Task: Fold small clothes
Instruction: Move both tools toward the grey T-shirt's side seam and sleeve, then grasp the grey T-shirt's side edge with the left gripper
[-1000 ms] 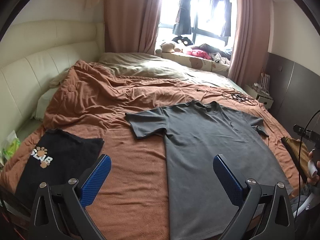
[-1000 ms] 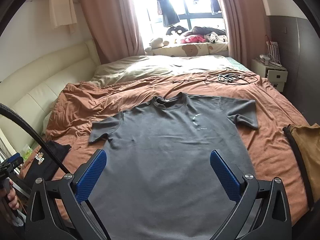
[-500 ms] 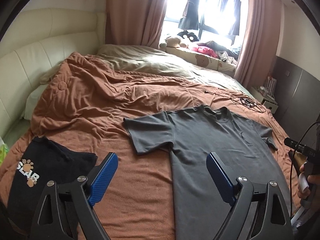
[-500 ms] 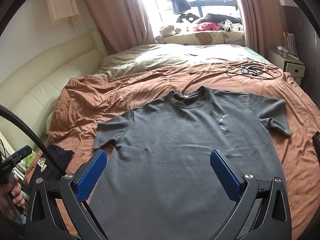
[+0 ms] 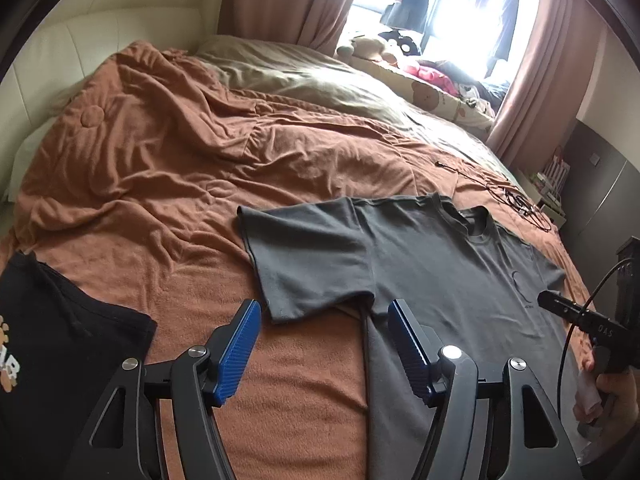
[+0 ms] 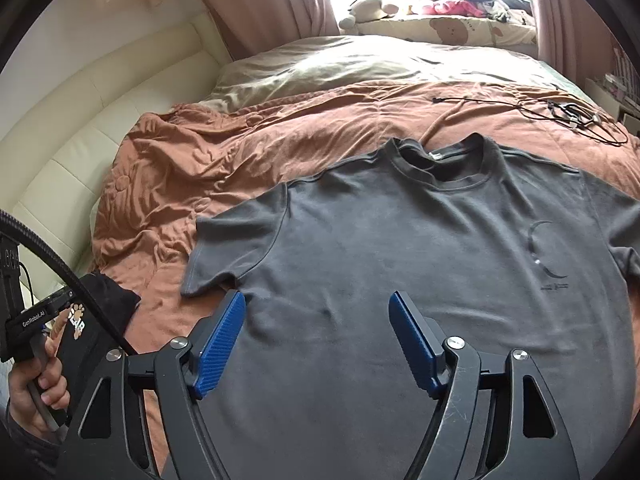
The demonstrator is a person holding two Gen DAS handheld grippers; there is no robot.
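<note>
A dark grey T-shirt (image 5: 432,276) (image 6: 420,264) lies spread flat, front up, on the rust-brown blanket (image 5: 172,168). My left gripper (image 5: 323,320) stands open just short of the shirt's left sleeve (image 5: 304,256), nothing between its blue pads. My right gripper (image 6: 318,314) is open too, hovering over the shirt's body near the left armpit. The sleeve (image 6: 236,248) lies just left of its left pad. Each view shows the other hand-held gripper at its edge.
A black T-shirt with a paw print (image 5: 52,344) (image 6: 86,320) lies folded at the near left. Thin black cables (image 6: 568,114) trail across the blanket beyond the collar. A cream headboard (image 6: 80,136) runs along the left; soft toys and clothes fill the windowsill (image 6: 436,20).
Both grippers have moved forward and lower toward the grey shirt, which now looks larger. The jaws of both have narrowed but stay open. The shirt itself lies unchanged.
</note>
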